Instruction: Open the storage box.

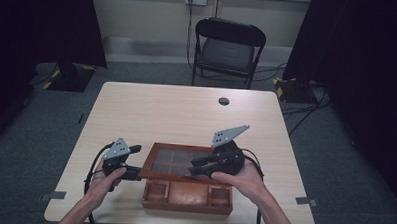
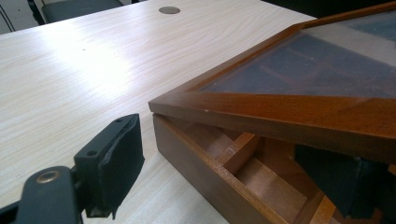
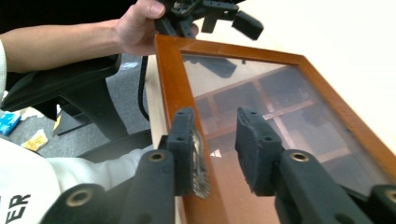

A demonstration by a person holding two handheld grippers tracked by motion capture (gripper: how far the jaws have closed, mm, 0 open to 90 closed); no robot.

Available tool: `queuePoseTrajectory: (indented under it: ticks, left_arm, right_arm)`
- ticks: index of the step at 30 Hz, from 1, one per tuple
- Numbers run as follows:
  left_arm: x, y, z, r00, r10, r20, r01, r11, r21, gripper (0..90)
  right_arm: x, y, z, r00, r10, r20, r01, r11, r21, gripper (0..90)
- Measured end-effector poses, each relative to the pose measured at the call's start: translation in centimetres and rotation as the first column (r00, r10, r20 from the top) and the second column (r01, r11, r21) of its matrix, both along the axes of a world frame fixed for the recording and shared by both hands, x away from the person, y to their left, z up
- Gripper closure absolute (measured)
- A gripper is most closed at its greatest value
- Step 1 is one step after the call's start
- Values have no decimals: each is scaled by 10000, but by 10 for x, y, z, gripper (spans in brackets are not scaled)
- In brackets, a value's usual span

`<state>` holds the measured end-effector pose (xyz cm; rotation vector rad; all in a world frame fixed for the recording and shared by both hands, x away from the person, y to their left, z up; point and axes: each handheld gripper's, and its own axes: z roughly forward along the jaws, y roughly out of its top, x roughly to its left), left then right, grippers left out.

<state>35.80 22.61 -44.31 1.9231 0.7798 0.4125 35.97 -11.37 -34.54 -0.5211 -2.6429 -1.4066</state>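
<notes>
A brown wooden box (image 1: 187, 196) with several compartments stands near the table's front edge. Its glass-paned lid (image 1: 175, 161) is raised off it, and the front compartments show. My left gripper (image 1: 136, 162) is open at the lid's left corner. In the left gripper view (image 2: 224, 154) one jaw stands outside the box (image 2: 201, 172) and the other sits inside it under the lid (image 2: 280, 112). My right gripper (image 1: 195, 167) is at the lid's right front. Its jaws (image 3: 217, 126) stand a little apart over the lid's front rail (image 3: 173, 79), gripping nothing that I can see.
The pale wooden table (image 1: 176, 111) has a round cable hole (image 1: 224, 101) at the back. A black folding chair (image 1: 228, 48) stands beyond the far edge. Dark curtains and floor cables flank the table. The left hand (image 3: 140, 23) holds its gripper (image 3: 205, 18) at the lid's far corner.
</notes>
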Motion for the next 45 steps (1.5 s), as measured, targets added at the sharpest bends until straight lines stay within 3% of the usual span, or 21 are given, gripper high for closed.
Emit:
queuePoseTrajectory:
  ticks: [5, 9, 13, 17, 24, 29, 36, 41, 45]
  left_arm:
    - [0, 0, 1, 10000, 55, 53, -54, 10000, -69, 156]
    - [0, 0, 2, 9999, 76, 107, -75, 10000, -65, 161]
    - [-1, 0, 5, 9999, 93, 79, -92, 9999, -86, 168]
    - [2, -2, 10, 9999, 23, 107, -20, 9996, -284, 162]
    - [6, -7, 16, 10000, -79, 52, 80, 9993, -374, 151]
    - [7, -7, 17, 9999, 78, 86, -74, 9990, -446, 150]
    - [11, -8, 22, 10000, 37, 40, -36, 9994, -335, 149]
    - [13, -8, 23, 10000, 67, 5, -67, 9994, -352, 149]
    - [15, -8, 23, 9999, 119, -126, -126, 9984, -557, 151]
  right_arm:
    - [-2, -17, 0, 9987, -506, 74, 503, 9982, 340, 523]
    - [-8, -33, -3, 9937, -1110, 183, 1095, 9917, 675, 364]
    - [-19, -47, -9, 9877, -1467, 541, 1420, 9864, 826, 314]
    - [-26, -60, -16, 9825, -1759, 606, 1696, 9807, 978, 262]
    - [-32, -75, -25, 9729, -2096, 972, 2002, 9748, 982, 253]
    - [-26, -84, -30, 9584, -2628, 1112, 2522, 9624, 1011, 245]
    - [-18, -87, -34, 9498, -2855, 1283, 2745, 9567, 969, 248]
    - [-12, -87, -38, 9346, -3254, 1436, 3194, 9455, 637, 249]
    - [-6, -89, -41, 9397, -3226, 1137, 3131, 9451, 939, 238]
